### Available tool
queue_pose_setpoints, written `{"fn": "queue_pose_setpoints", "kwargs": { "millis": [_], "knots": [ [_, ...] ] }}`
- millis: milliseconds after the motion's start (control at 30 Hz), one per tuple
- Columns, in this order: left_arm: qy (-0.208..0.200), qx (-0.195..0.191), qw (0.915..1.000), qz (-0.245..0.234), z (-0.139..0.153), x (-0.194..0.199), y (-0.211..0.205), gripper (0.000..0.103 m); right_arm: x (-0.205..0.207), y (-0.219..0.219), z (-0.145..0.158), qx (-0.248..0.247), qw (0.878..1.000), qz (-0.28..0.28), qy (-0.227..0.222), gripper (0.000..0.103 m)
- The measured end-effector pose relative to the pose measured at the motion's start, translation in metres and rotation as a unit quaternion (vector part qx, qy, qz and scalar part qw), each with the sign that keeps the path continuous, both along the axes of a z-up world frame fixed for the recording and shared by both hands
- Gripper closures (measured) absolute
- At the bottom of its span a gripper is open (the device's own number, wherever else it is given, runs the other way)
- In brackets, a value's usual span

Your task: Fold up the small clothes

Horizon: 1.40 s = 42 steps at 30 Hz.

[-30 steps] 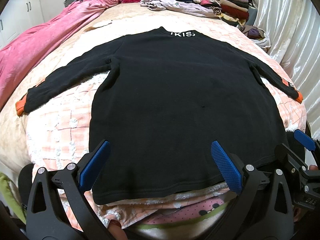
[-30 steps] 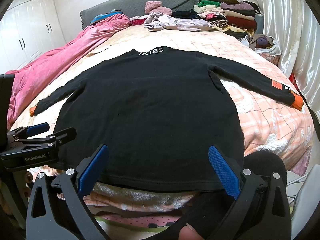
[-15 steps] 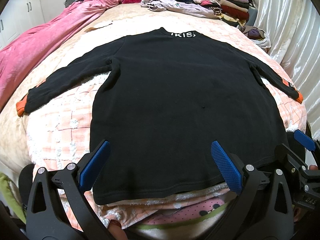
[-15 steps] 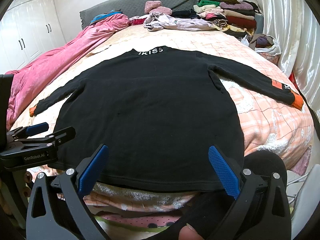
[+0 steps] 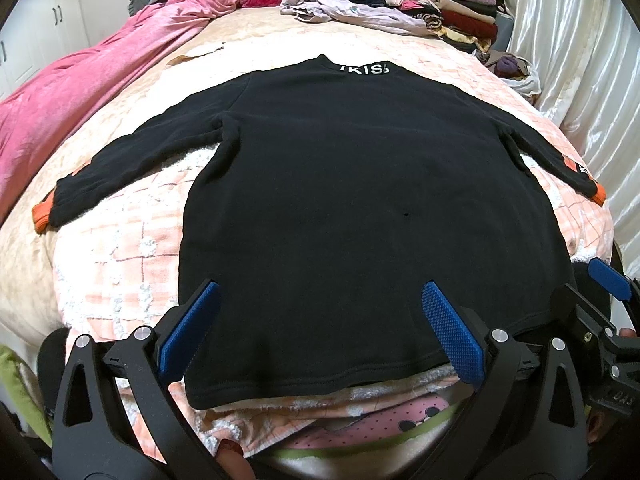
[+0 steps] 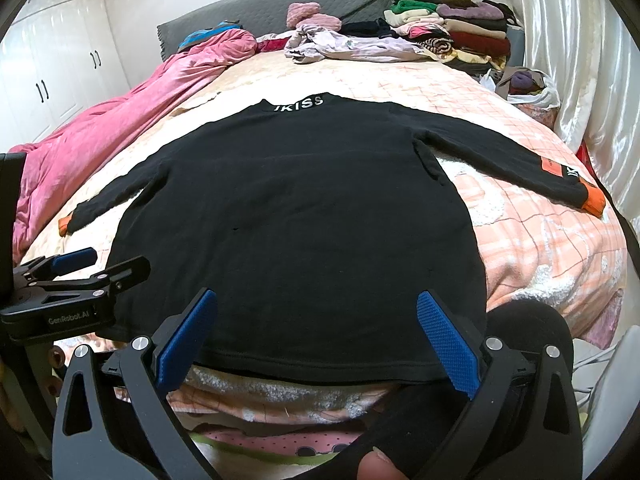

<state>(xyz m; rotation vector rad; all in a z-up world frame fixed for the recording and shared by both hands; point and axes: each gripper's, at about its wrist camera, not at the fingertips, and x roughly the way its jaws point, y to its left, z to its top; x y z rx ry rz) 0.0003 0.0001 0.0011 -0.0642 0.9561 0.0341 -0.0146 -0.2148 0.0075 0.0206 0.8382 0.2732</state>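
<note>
both grippers, left gripper (image 5: pixel 320 332) and right gripper (image 6: pixel 318 332), gape empty at lower frame; a shallow pinch could drag the black sweater (image 5: pixel 360 200) crooked

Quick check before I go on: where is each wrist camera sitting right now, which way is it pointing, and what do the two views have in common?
Left wrist: above the near left end of the hem, facing up the bed over the black sweater; shows the open left gripper, with the right gripper at the right edge.
Right wrist: above the near right end of the hem, same heading; shows the open right gripper, a thumb tip, with the left gripper at the left.
Shared: sweater, pink quilt, stack of folded clothes.
</note>
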Motion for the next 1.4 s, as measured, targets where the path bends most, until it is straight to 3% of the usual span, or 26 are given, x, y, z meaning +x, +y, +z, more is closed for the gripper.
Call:
{"fn": "queue_pose_setpoints", "kwargs": {
  "millis": [767, 1400],
  "knots": [
    [0.001, 0.003, 0.9997, -0.025, 0.004, 0.016, -0.023, 0.008, 0.003, -0.009, 0.007, 0.01, 1.0, -0.013, -0.008, 0.004],
    [0.003, 0.009, 0.9994, -0.033, 0.01, 0.078, -0.045, 0.008, 0.059, -0.071, 0.024, 0.012, 0.996, -0.086, -0.038, 0.004]
  ]
}}
